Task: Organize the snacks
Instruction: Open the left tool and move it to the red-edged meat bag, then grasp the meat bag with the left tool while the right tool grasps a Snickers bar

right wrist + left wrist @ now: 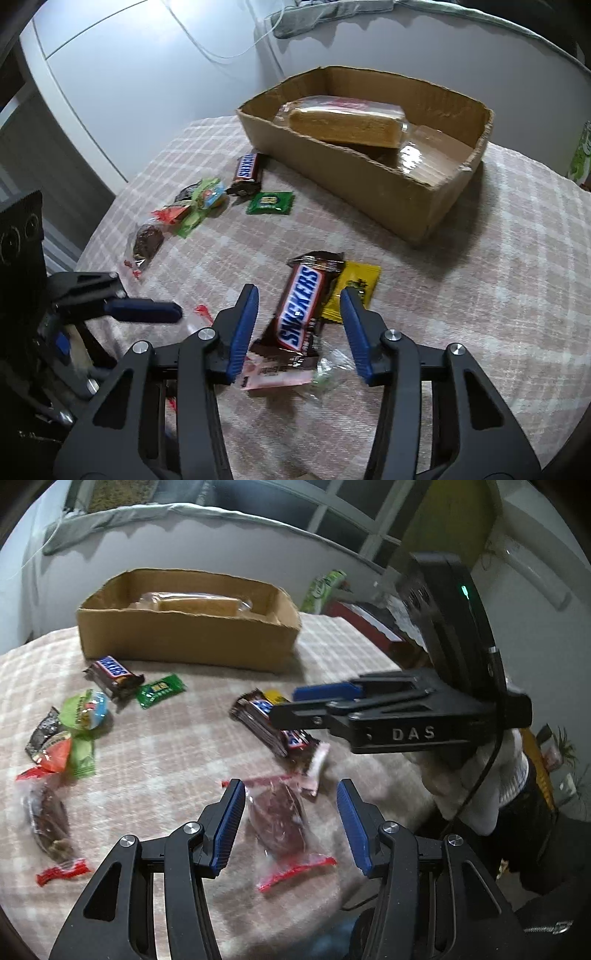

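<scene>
Both grippers are black plastic with cut-out linkage arms, silver round screws at the pivots and ribbed blue pads on the fingers. The right gripper (317, 701) bears raised letters "DAS" on its side, a small green light on its upright black housing and a thin black cable. The left gripper (291, 827) looks alike.

2 Snickers bars (300, 306) (246, 171), 1 cardboard box (402, 206) w/ 1 wrapped cake slab (343, 123) inside, 1 green sachet (270, 203), 1 yellow sachet (356, 286), 2 clear red-edged packs w/ dark snacks (277, 819) (48, 823), 1 pink wrapper (275, 373).
</scene>
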The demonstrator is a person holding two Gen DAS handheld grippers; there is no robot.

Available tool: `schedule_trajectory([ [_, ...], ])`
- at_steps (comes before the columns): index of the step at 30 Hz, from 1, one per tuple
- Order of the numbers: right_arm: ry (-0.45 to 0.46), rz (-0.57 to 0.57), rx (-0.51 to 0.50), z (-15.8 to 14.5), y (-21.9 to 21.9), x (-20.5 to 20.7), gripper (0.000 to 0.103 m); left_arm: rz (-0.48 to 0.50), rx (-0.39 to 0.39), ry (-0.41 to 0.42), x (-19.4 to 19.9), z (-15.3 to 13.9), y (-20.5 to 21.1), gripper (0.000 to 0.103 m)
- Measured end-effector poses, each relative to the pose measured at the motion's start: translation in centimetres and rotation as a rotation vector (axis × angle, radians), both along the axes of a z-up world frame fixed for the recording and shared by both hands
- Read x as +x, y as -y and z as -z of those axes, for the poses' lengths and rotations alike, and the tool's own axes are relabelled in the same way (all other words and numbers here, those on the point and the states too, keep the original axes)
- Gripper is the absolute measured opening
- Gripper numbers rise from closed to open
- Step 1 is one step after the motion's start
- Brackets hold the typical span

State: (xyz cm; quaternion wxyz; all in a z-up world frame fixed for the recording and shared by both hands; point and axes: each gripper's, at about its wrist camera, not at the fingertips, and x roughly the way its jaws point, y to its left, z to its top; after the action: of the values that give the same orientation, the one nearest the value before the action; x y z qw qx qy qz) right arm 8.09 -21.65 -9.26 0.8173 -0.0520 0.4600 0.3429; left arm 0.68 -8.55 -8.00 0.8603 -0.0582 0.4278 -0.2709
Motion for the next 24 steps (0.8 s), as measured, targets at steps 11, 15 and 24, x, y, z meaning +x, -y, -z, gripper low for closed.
schedule_trajectory([
  [11, -0.013, -0.009, -0.08, 1.9, -1.9, 0.3, 0.048, 0.012, 0.061, -0.028, -0.6, 2.0, 0.8, 0.051],
  [15, 0.0, -0.008, -0.1, 2.1, -2.3, 0.3, 0.036, 0.02, 0.072, -0.019, -0.4, 2.3, 1.3, 0.051],
  [24, -0.007, 0.008, -0.089, 2.1, -2.0, 0.5, 0.031, -0.004, 0.051, -0.009, 0.4, 2.8, 0.6, 0.032],
])
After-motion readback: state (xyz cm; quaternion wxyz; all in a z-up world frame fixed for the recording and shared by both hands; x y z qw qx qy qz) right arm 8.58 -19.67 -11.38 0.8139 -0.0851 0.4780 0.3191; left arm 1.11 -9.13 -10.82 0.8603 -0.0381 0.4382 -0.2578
